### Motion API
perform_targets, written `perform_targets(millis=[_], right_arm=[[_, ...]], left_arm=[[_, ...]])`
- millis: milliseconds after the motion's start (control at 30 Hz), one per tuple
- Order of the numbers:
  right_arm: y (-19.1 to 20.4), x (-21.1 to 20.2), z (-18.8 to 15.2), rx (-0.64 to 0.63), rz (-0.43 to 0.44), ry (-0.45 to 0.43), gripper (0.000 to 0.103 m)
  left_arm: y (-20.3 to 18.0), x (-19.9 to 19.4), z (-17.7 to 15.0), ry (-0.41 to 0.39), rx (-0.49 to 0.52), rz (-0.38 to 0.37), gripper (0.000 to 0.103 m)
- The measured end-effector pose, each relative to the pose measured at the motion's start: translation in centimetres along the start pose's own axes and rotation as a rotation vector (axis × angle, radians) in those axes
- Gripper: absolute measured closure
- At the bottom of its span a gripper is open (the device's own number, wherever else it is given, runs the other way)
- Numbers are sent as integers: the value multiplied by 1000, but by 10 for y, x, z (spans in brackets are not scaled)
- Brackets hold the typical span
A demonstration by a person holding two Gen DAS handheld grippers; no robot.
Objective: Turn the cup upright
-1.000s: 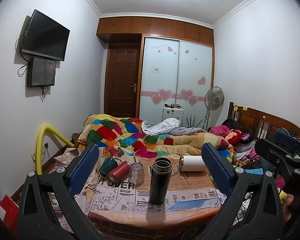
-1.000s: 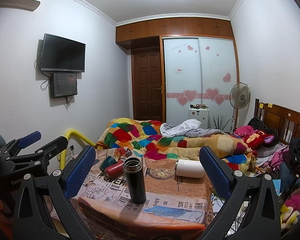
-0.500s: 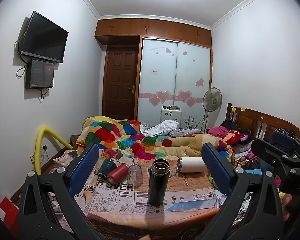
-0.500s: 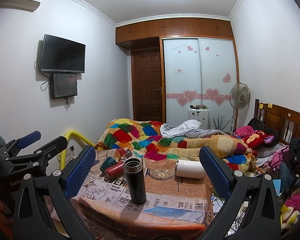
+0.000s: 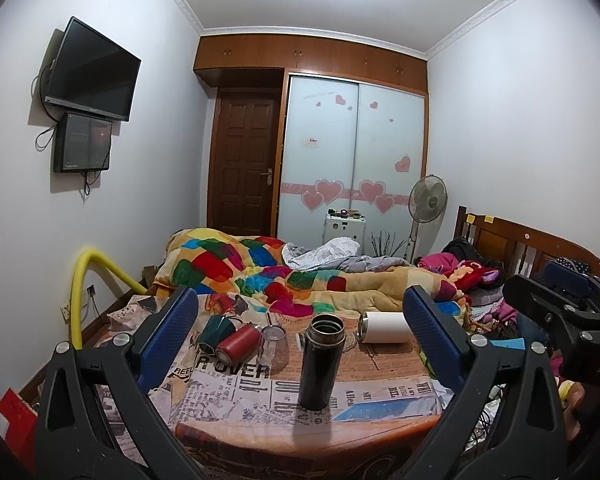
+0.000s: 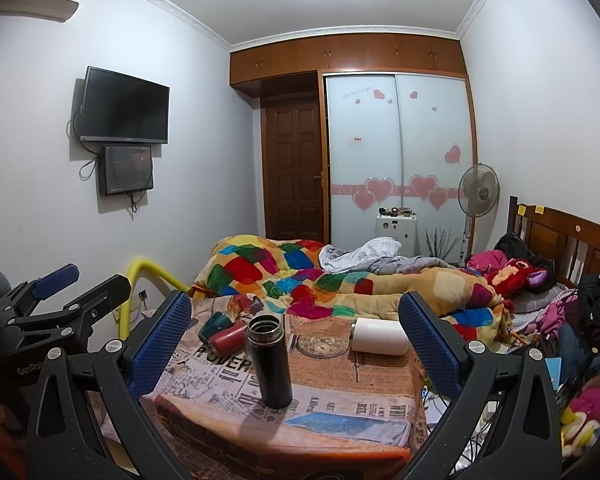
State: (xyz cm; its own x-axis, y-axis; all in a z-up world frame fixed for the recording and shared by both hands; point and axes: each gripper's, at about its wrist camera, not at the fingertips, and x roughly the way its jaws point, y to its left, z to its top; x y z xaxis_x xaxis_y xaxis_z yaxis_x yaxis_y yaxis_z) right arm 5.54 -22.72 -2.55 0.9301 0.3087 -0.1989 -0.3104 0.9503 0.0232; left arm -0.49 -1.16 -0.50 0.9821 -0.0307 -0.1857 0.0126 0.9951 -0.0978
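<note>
Both the left hand-held gripper (image 5: 300, 334) and the right hand-held gripper (image 6: 296, 330) hang spread wide and hold nothing, short of the newspaper-covered desk (image 5: 388, 392). A black flask (image 5: 319, 360) stands upright and uncapped near the desk's front edge. Behind it a red cup (image 5: 236, 345) and a green cup (image 5: 214, 330) lie on their sides touching, a clear glass (image 5: 274, 346) stands mouth-down just beside the red cup, and a white cup (image 5: 384, 322) lies on its side at the far right.
</note>
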Motion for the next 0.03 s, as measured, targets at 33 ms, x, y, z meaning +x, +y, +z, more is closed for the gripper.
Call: perform_targets(millis=[33], right_arm=[[1, 1, 0, -4, 0, 5, 0]], left_arm=[[3, 1, -1, 2, -5, 6, 0]])
